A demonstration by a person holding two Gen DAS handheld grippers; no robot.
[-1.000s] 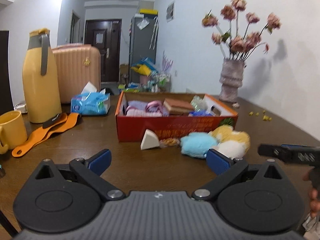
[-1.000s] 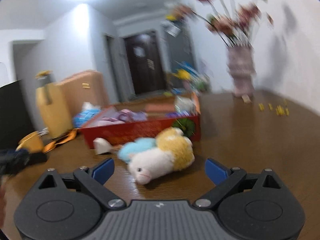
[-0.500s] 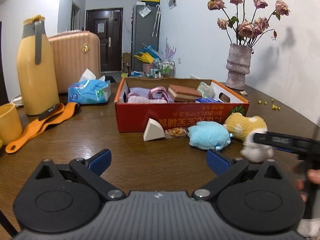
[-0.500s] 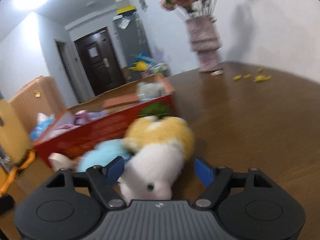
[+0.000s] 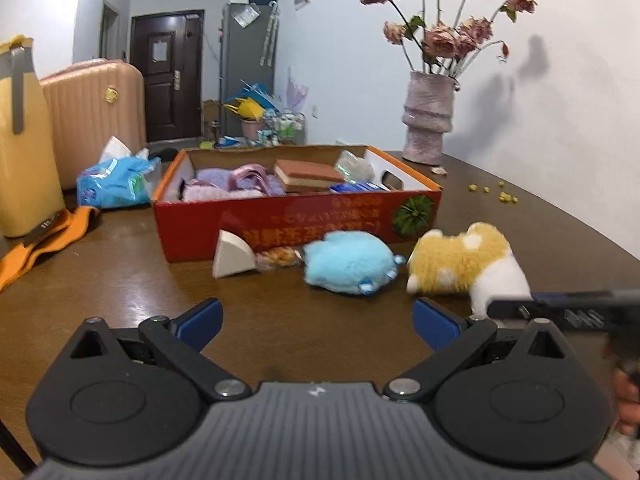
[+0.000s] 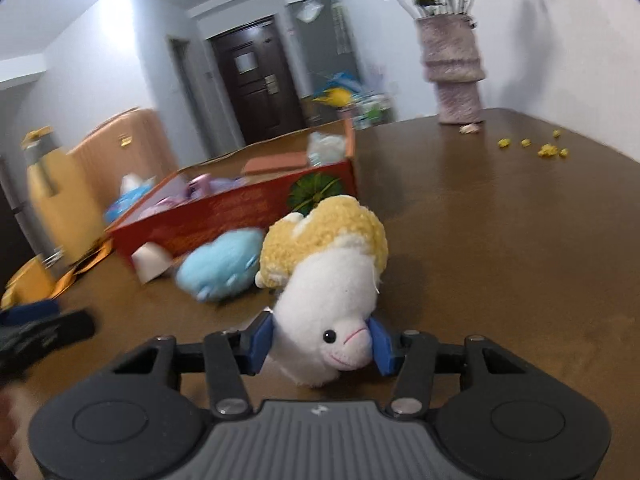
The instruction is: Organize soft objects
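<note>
Right claw (image 6: 323, 340) closed on sheep (image 6: 332, 280).

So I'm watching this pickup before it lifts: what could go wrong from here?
The right gripper, its jaws just closing, pinches only the white head of the yellow-and-white plush sheep; the body could droop and drag, nudging the blue plush beside it. A head-only hold on soft fur might slip. The red cardboard box already looks crowded.

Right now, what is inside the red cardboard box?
In the red cardboard box: purple fluffy fabric, a pink strap, a brown-and-cream sponge block, a clear plastic bag and a blue packet. The front wall and these items cover whatever lies beneath.
</note>
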